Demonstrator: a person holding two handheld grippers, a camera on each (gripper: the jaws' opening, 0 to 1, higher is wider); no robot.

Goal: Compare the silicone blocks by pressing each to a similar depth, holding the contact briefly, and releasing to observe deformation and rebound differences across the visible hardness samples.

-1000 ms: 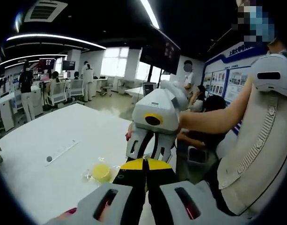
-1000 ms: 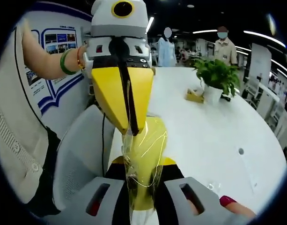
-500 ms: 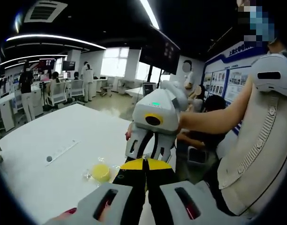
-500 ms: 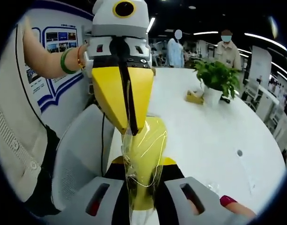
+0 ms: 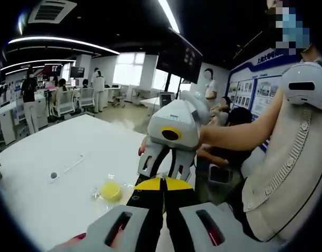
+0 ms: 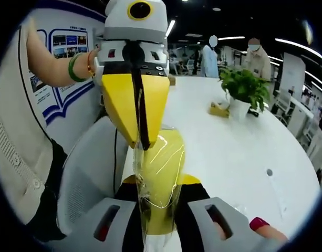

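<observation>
Above the near edge of the white table (image 6: 239, 152), the two grippers meet tip to tip over one wrapped sample. In the right gripper view, the right gripper (image 6: 156, 181) has its yellow-tipped jaws drawn together on a yellow silicone block (image 6: 163, 157) sealed in a clear plastic bag (image 6: 150, 220); the block stands on edge between the jaws and the bag hangs down past them. The left gripper (image 6: 139, 144) comes in from above in that view, its jaws pinched shut on the top edge of the same bag, so both grippers hold the one package off the table. A person's forearm with a green bangle (image 6: 72, 69) reaches in behind the left gripper.

In the left gripper view, the left gripper's own jaws (image 5: 162, 181) are pressed together with a sliver of clear film between their tips, and the right gripper (image 5: 166, 157) faces it just beyond, touching at the tips. A second yellow silicone block (image 5: 110, 191), round and also in a clear bag, lies flat on the table to the left of the jaws, apart from both grippers. Farther along the table a potted green plant (image 6: 243, 86) stands beside a small yellow box (image 6: 218, 108).
</observation>
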